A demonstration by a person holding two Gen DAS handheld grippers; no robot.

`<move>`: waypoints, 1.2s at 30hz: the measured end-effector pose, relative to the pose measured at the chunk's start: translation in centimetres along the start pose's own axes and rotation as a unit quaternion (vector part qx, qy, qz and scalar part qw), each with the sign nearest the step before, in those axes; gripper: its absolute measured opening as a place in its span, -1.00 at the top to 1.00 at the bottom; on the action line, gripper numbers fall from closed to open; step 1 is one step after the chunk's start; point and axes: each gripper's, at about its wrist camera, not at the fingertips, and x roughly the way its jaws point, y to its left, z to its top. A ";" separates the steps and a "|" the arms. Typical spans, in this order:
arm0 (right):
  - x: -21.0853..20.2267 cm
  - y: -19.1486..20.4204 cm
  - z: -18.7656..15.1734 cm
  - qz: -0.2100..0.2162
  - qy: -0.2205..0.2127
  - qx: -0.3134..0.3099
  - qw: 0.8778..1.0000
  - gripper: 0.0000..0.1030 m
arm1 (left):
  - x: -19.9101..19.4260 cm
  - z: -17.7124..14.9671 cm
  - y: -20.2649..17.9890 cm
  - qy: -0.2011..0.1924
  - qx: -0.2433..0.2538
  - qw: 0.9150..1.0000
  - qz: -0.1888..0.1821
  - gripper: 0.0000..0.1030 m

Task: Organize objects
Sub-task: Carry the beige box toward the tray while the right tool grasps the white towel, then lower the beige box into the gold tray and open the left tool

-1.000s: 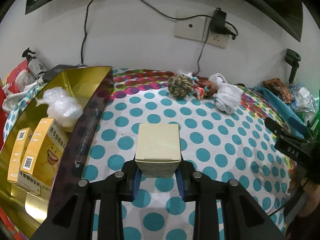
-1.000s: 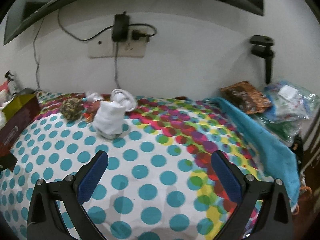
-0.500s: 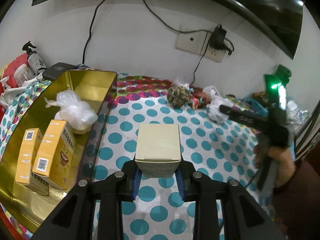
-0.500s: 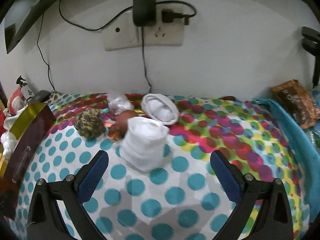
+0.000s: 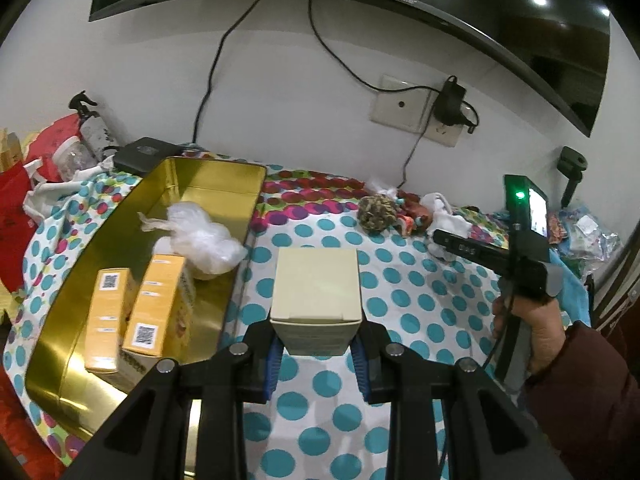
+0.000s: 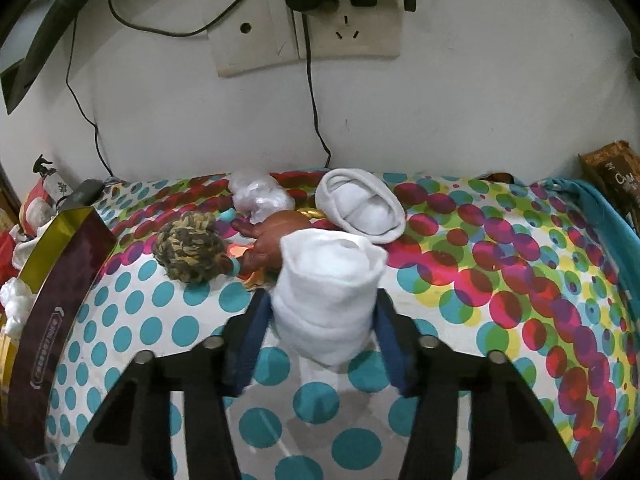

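Possibly the soft white sock roll (image 6: 328,300), pinched as the right gripper's (image 6: 320,332) jaws just closed, slips free.

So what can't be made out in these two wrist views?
- Left wrist view: print on the yellow cartons in the gold tin is too small to read.
- Right wrist view: the right gripper has just been closing around the white roll; pad contact is hidden by cloth.
- Right wrist view: the brown toy is partly covered by the roll and rope ball.
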 end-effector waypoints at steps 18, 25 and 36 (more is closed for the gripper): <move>-5.0 3.1 -3.3 0.005 -0.054 -0.029 0.998 0.40 | -2.7 0.0 3.1 -0.006 -0.039 0.998 0.044 0.43; -7.8 4.8 -5.0 0.004 -0.087 -0.038 0.995 0.40 | -4.2 -0.4 4.6 -0.011 -0.052 0.996 0.065 0.43; -9.1 4.6 -6.9 -0.010 -0.104 -0.023 0.994 0.40 | -6.9 -0.1 8.9 -0.027 -0.081 0.990 0.109 0.43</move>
